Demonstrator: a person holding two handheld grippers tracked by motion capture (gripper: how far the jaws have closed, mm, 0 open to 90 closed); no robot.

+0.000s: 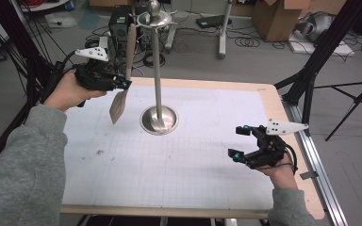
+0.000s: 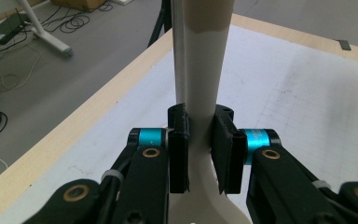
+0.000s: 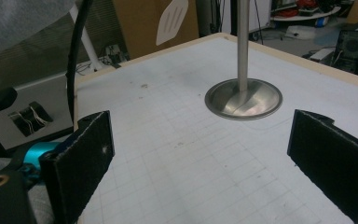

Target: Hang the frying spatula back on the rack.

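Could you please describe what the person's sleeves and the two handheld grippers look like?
Both sleeves are grey knit. Each black gripper, left and right, has turquoise joint caps, brass-coloured pivots, flat black jaw pads, a white three-cornered plate with dots on top, and a black cable.

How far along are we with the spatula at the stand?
Done: the left gripper is shut on the spatula handle, and the spatula is off the table, blade hanging down. In hand: its top end sits near the hooks at the head of the stand; whether it hangs from one I cannot tell. Left: settle it on or off a hook. The right gripper waits open, holding nothing.
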